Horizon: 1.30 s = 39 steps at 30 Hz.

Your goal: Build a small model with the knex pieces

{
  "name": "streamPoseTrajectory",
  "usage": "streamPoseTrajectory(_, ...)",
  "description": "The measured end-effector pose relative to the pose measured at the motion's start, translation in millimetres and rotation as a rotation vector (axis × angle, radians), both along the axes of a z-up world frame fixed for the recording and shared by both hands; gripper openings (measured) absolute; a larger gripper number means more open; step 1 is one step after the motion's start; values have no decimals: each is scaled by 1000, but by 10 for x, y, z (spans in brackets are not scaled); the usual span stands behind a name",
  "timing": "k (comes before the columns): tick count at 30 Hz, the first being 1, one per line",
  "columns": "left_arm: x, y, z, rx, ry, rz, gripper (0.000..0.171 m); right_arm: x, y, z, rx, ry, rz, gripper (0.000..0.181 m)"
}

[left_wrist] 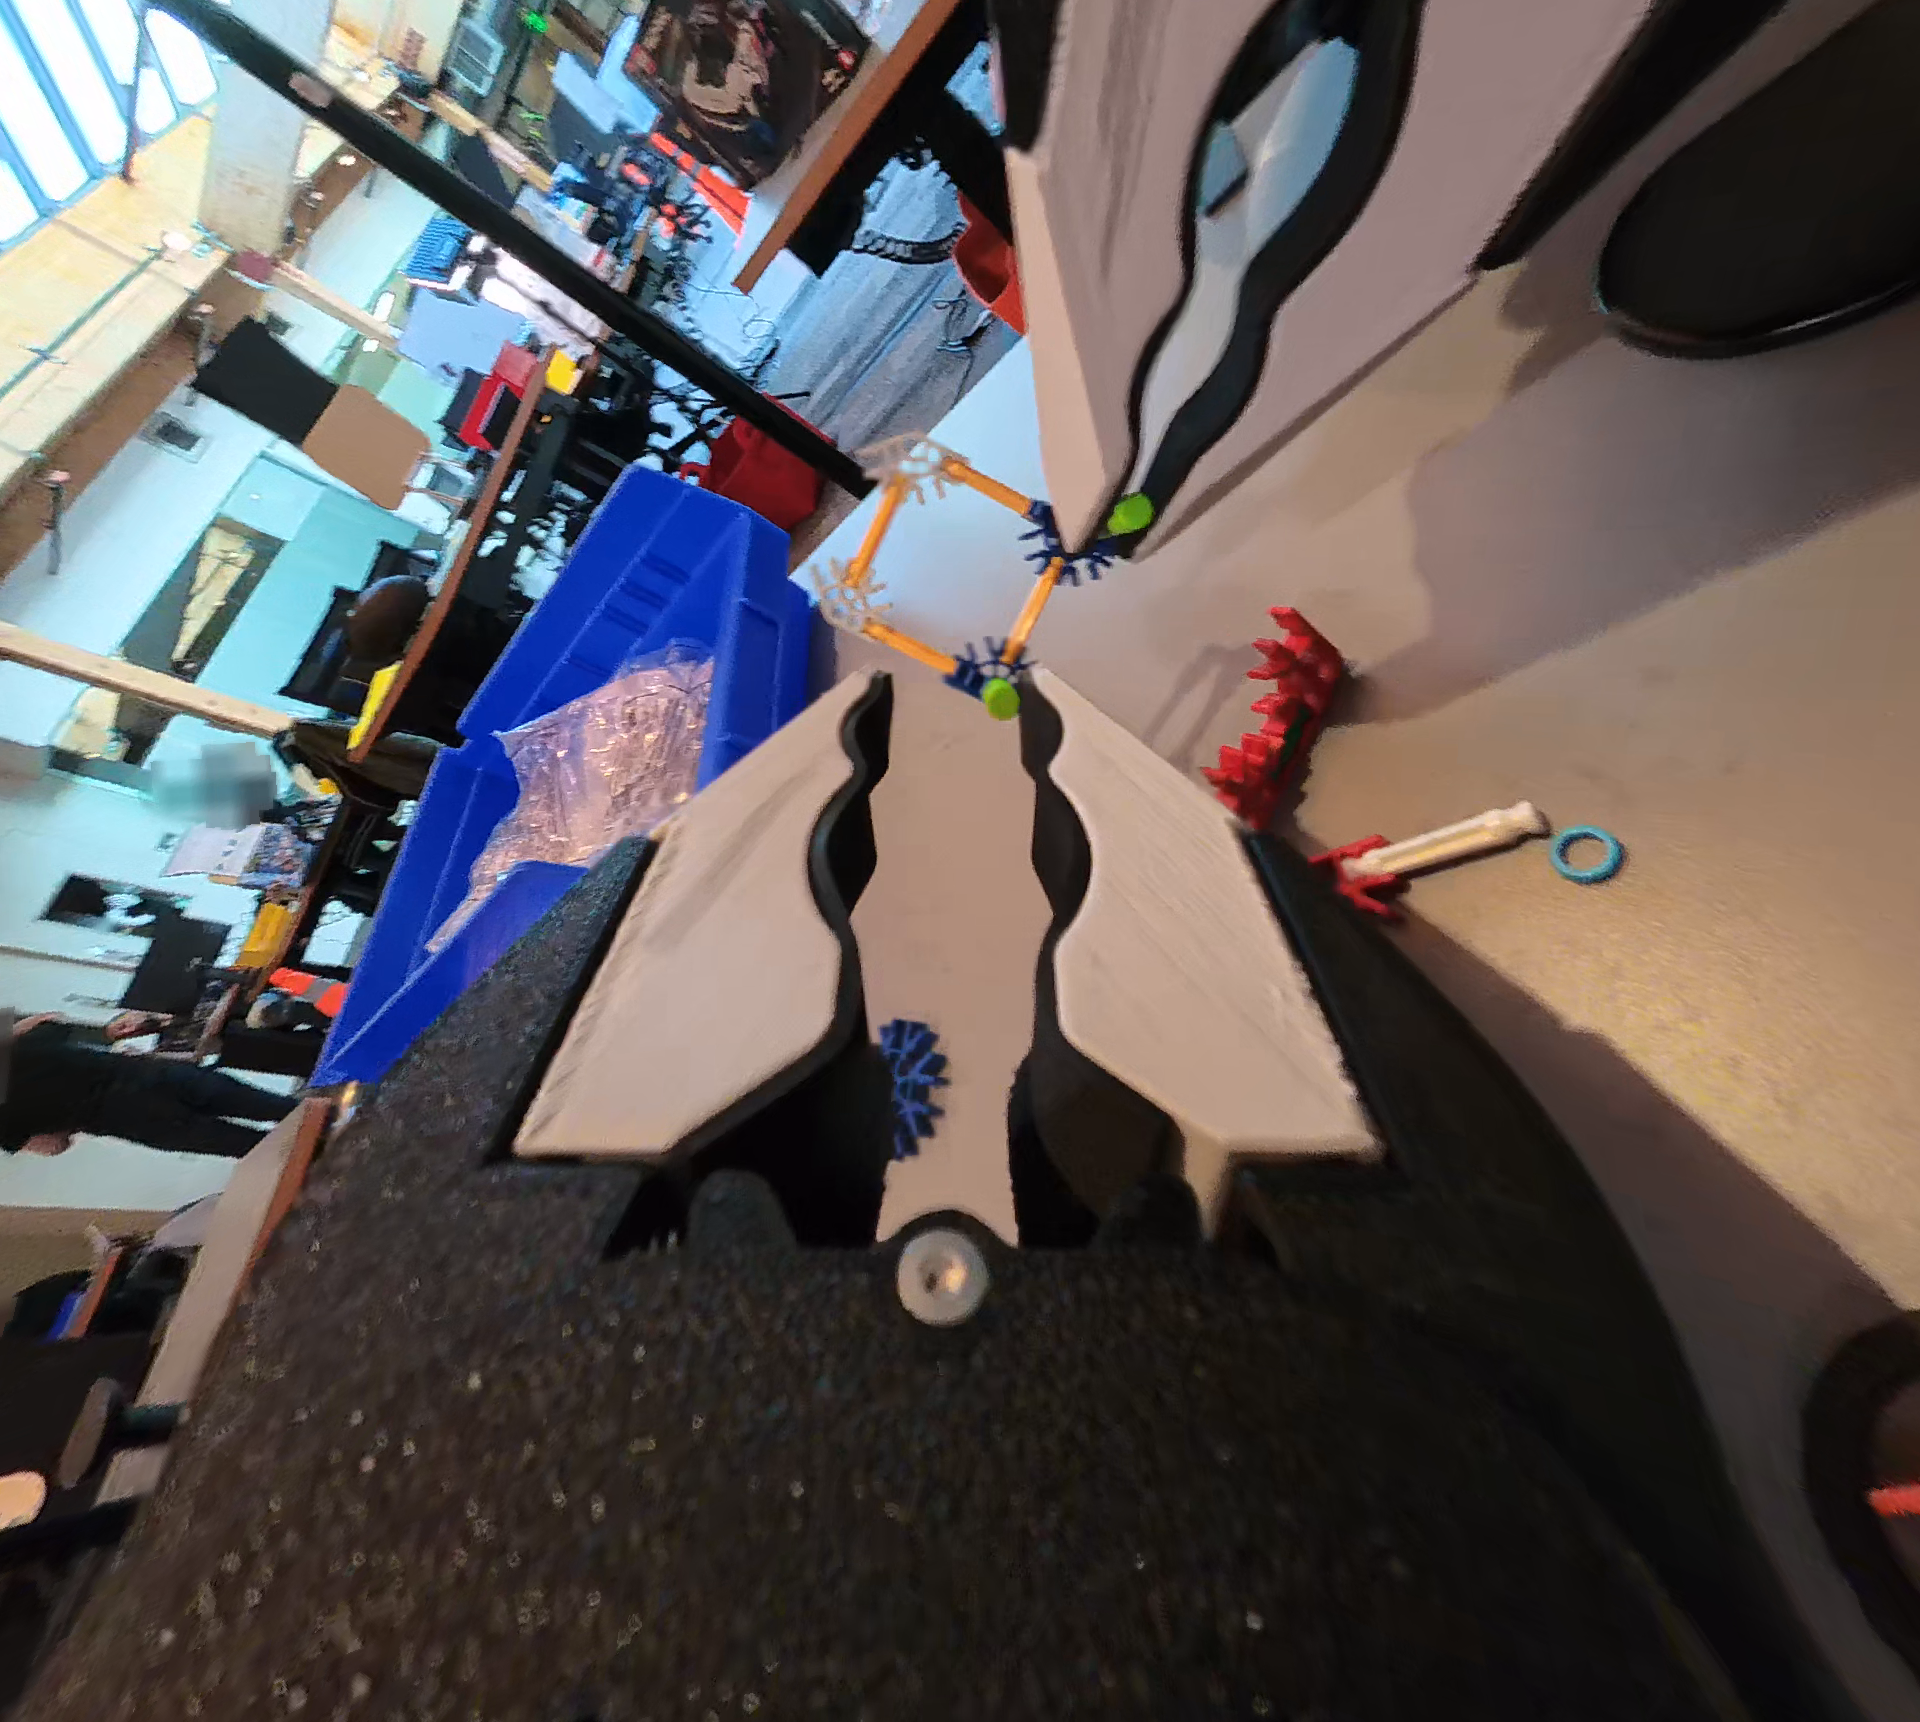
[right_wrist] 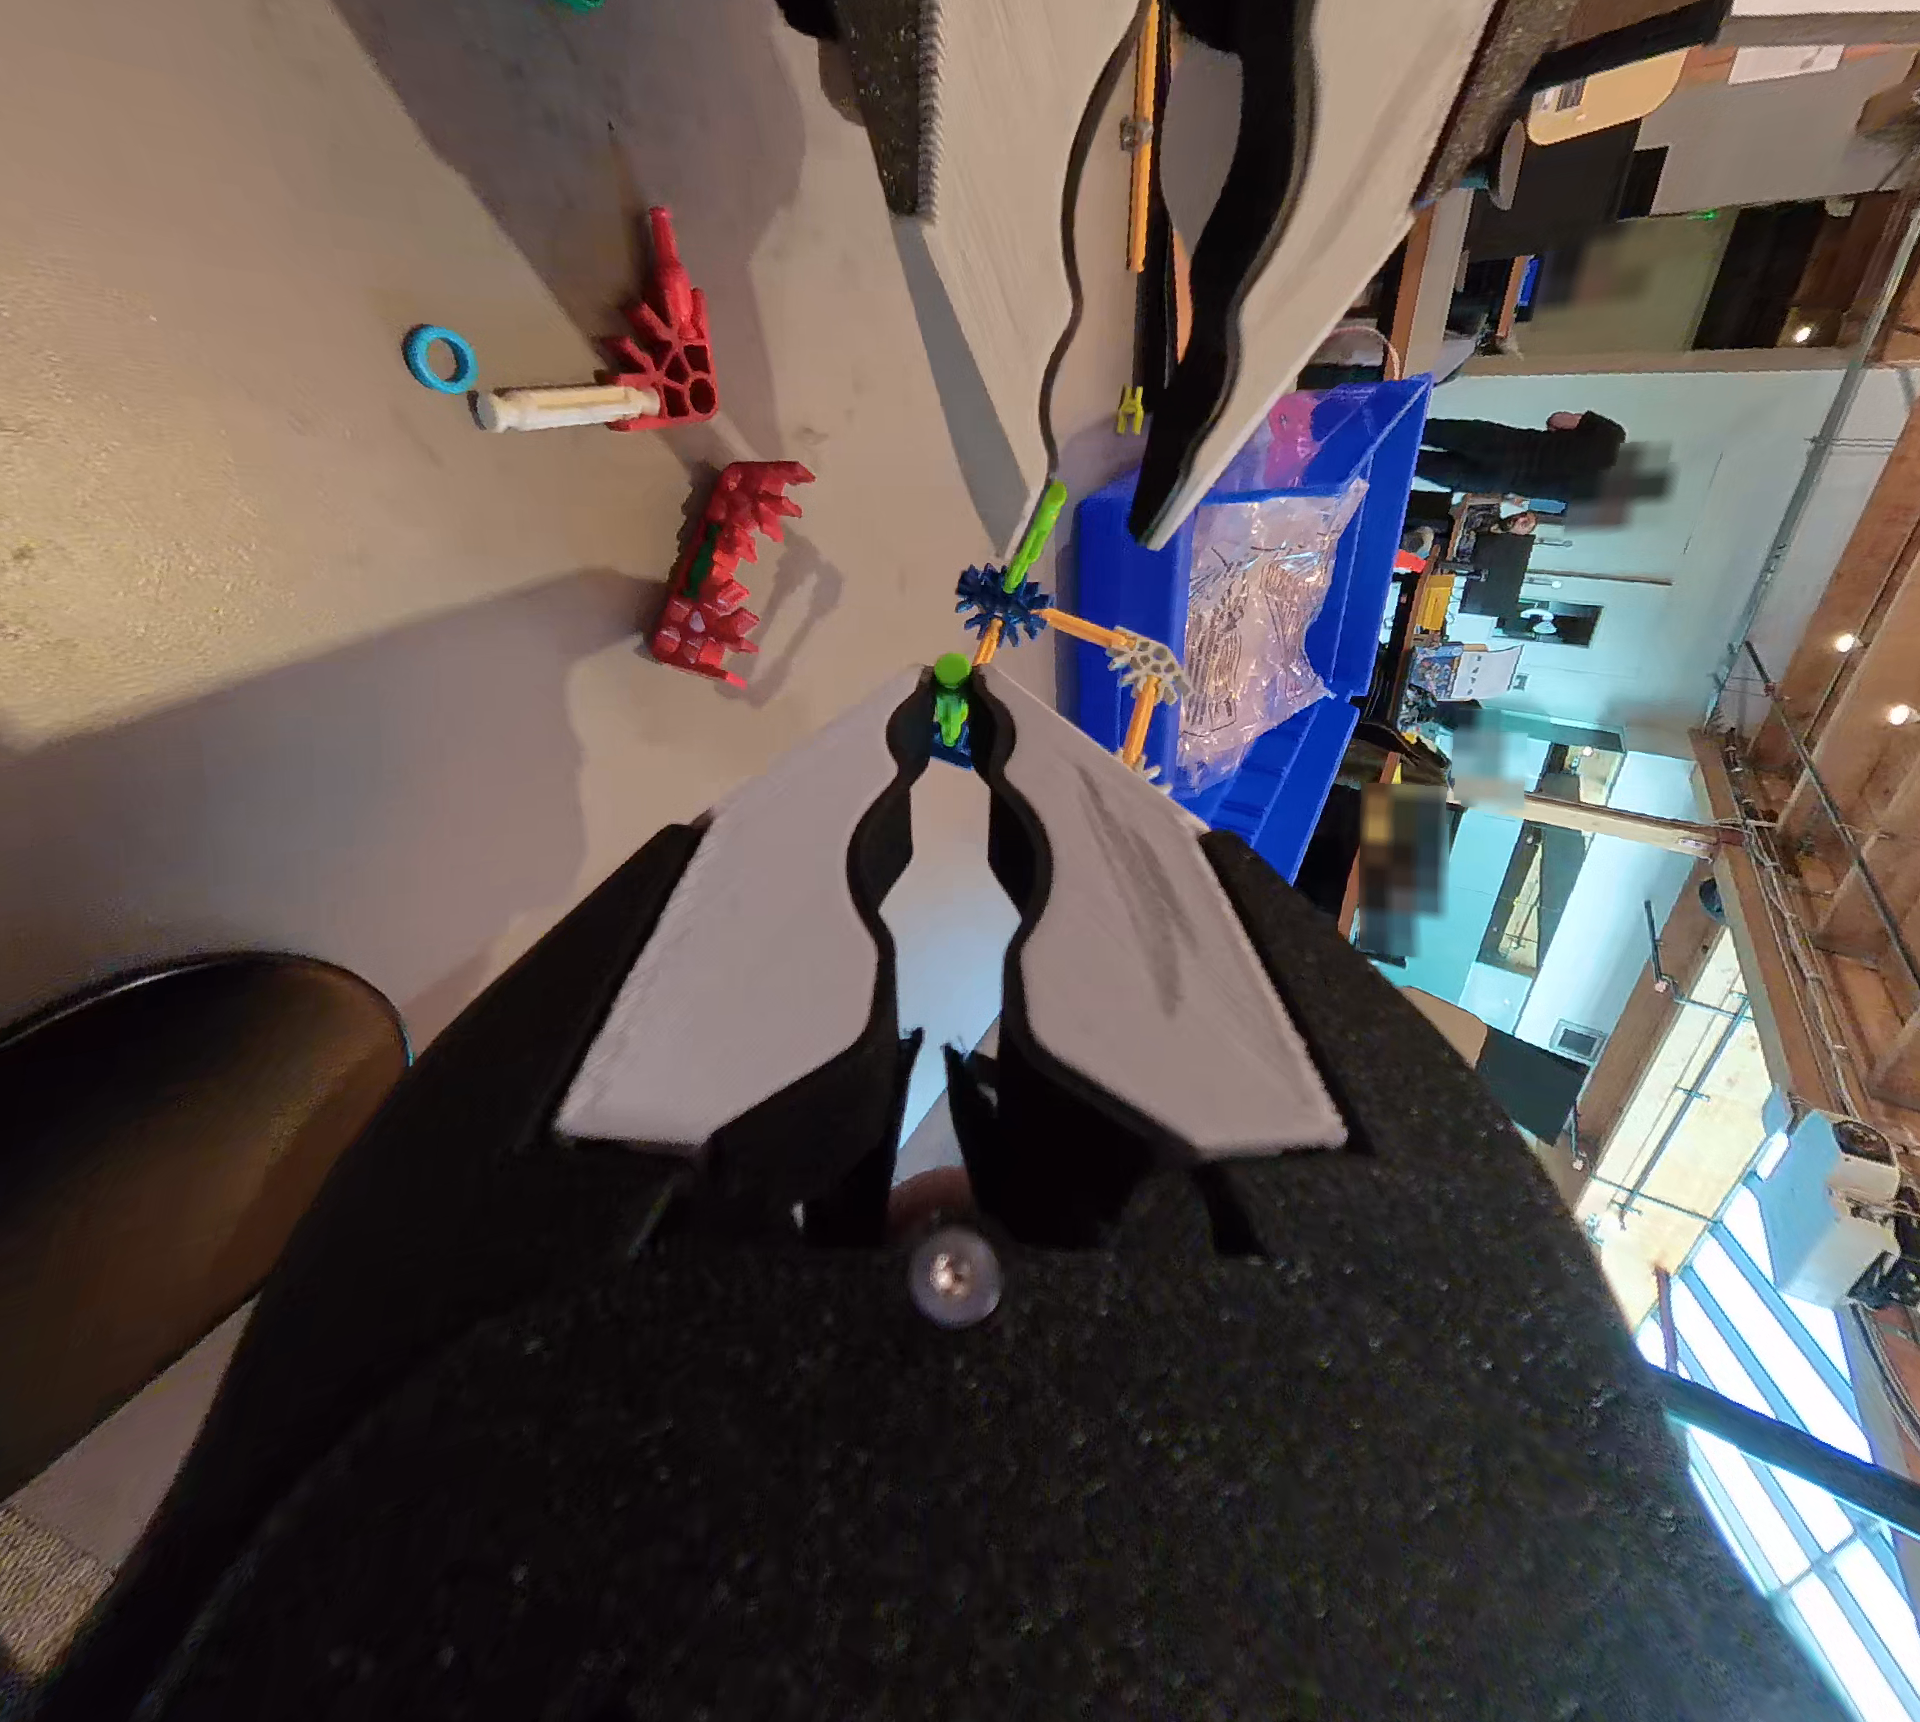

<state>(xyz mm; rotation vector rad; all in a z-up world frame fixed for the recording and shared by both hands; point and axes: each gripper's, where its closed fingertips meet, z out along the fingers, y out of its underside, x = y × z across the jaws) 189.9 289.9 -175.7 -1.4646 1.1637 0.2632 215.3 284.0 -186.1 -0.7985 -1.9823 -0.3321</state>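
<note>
We held the light, stiff toy frame (left_wrist: 956, 571) at twelve o'clock off the table (left_wrist: 1558, 893): left gripper (left_wrist: 1003, 698) and right gripper (right_wrist: 951, 685) each pinched narrowly a green peg; joints seemed pull-apart.

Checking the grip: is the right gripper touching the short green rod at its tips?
Touching. The right wrist view shows the right gripper closed on the green rod.

Blue connector (right_wrist: 951, 742) mostly hidden between right claw (right_wrist: 951, 685) fingertips. Second blue connector (left_wrist: 914, 1085) half covered by left claw (left_wrist: 951, 701) finger. Long yellow rod (right_wrist: 1141, 145) partly masked behind other claw. Dark round object (right_wrist: 156, 1184) cut by left edge. Bag contents in blue bin (right_wrist: 1382, 477) unreadable.
</note>
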Motion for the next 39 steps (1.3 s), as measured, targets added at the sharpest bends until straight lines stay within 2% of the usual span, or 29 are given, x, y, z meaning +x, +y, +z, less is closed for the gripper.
streamPoseTrajectory(3,42,-41,-52,-31,22,-28,21,9,28,28,1,-6,-36,5)
streamPoseTrajectory(8,33,-25,-30,10,58,-7,3,-8,-25,39,-13,-17,-31,5)
streamPoseTrajectory(11,34,-34,-25,8,46,-14,3,-10,-30,57,-21,-9,-48,5)
streamPoseTrajectory(14,26,-34,25,14,14,-16,2,-20,-67,96,-73,30,-54,17)
streamPoseTrajectory(16,14,-37,54,18,-5,-15,2,-12,-118,163,-159,83,-58,26)
streamPoseTrajectory(20,5,-49,165,68,-27,-15,2,63,-131,436,-376,263,-101,26)
streamPoseTrajectory(23,27,-75,249,134,-3,-14,2,134,45,600,-637,453,-255,22)
streamPoseTrajectory(25,55,-99,290,171,12,-16,2,158,132,590,-807,536,-330,23)
streamPoseTrajectory(28,85,-124,332,222,41,-14,2,114,131,537,-1012,599,-348,22)
streamPoseTrajectory(31,105,-145,352,251,57,-14,2,89,173,444,-1068,591,-370,16)
streamPoseTrajectory(32,110,-148,351,256,63,-15,2,69,160,456,-1091,602,-354,5)
streamPoseTrajectory(34,107,-144,328,259,82,-14,3,45,155,460,-1116,607,-348,3)
streamPoseTrajectory(39,81,-145,294,237,71,-32,8,4,191,480,-1035,594,-325,2)
